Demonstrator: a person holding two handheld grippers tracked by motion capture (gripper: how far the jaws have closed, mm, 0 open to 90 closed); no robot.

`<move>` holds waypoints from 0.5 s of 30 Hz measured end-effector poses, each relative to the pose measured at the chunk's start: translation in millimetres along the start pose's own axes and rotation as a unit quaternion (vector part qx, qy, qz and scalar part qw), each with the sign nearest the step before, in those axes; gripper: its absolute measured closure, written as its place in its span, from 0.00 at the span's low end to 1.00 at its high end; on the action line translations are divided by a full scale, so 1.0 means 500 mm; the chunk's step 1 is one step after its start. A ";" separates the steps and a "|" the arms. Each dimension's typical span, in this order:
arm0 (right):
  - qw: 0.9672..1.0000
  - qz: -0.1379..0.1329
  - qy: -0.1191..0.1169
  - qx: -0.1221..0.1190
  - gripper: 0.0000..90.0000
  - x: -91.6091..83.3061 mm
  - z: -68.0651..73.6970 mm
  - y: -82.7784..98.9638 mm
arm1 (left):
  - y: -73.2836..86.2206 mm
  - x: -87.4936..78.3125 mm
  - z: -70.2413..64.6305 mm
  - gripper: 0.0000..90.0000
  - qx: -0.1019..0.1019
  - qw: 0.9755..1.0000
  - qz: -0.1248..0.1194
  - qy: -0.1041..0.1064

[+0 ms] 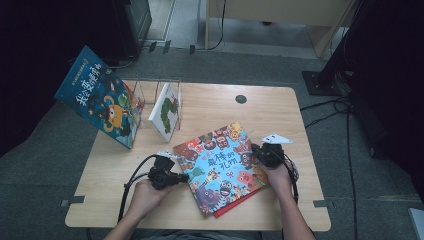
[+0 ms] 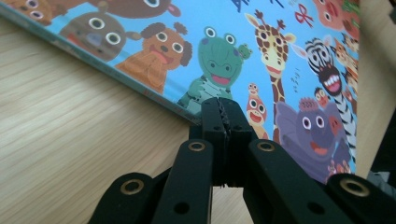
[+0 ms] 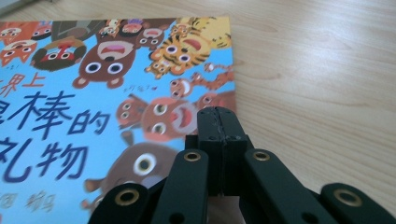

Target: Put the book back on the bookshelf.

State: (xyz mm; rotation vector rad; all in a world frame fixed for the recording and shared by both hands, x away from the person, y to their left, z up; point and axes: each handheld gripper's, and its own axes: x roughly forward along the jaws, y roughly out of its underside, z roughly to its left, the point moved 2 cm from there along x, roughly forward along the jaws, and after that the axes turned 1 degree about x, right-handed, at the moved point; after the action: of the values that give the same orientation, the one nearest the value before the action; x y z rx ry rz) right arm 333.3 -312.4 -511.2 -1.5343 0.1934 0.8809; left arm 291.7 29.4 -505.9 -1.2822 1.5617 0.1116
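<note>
Picture book (image 1: pixel 220 167): I see it lying flat on the table (image 1: pixel 280 115), rotated at an angle, near the front edge, between my two grippers. A red edge shows underneath its near corner; I cannot tell whether that is a second book.
Left gripper (image 1: pixel 182 177): my jaws are fully closed, pad against pad, with nothing between them. The tips sit at the book's left edge.
Right gripper (image 1: pixel 256 149): jaws likewise pressed together and empty, tips at the book's right edge.
Left gripper view: I read the closed tips (image 2: pixel 223 114) at the cover's border, over the frog and giraffe artwork.
Right gripper view: closed tips (image 3: pixel 218 122) over the cover's corner area, bare wood beside them.
High view: upright white book (image 1: pixel 165 112) in a wire stand (image 1: pixel 170 85); a blue book (image 1: pixel 97 97) leaning at the table's far left.
</note>
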 end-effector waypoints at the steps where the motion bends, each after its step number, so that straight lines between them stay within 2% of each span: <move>1: 1.000 0.001 0.000 -0.001 1.00 -0.003 -0.001 0.003 | -0.003 0.004 -0.004 1.00 0.004 1.000 0.002 0.003; 4: 1.000 0.004 0.001 0.004 1.00 -0.012 -0.002 0.013 | -0.012 0.005 0.000 1.00 0.006 1.000 0.010 0.013; 15: 1.000 0.003 0.004 0.018 0.99 -0.056 -0.016 0.049 | -0.051 -0.039 0.055 1.00 -0.001 1.000 -0.010 -0.018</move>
State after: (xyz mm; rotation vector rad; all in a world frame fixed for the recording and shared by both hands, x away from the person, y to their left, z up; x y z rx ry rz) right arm 302.7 -335.0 -513.6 -1.5042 0.2180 0.8718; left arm 326.1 48.8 -490.2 -1.2906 1.5177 0.1243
